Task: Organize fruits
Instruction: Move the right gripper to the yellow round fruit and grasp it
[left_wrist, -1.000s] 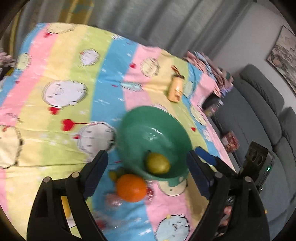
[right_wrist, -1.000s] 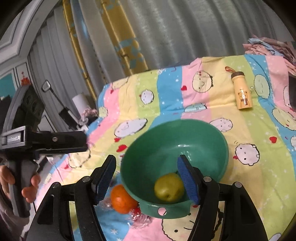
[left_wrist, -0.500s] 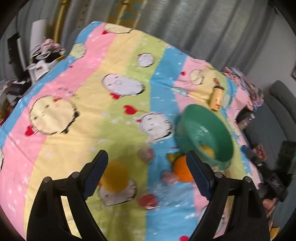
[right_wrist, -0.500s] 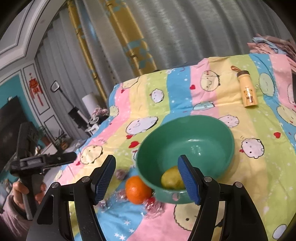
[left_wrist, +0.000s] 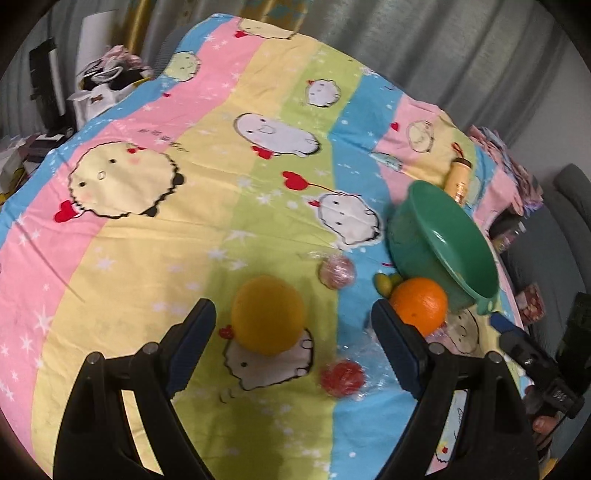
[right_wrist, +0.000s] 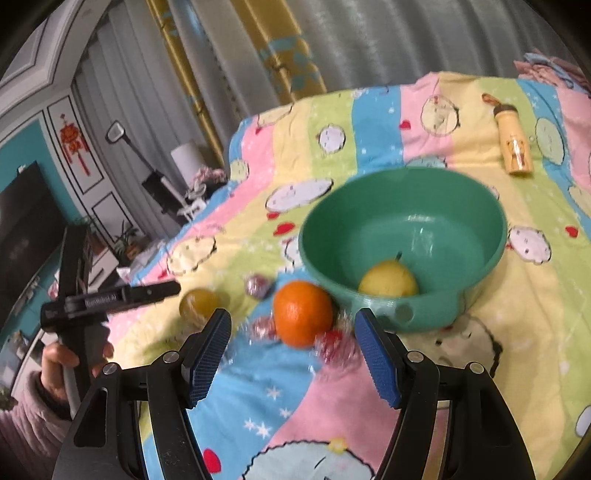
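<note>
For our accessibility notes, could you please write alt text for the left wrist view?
The open left tool frames a yellow-orange fruit on a striped cartoon bedsheet. To the right lie an orange, two wrapped candies and a green bowl.

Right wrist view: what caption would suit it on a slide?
Open right gripper faces an orange beside a green bowl holding a yellow fruit.
</note>
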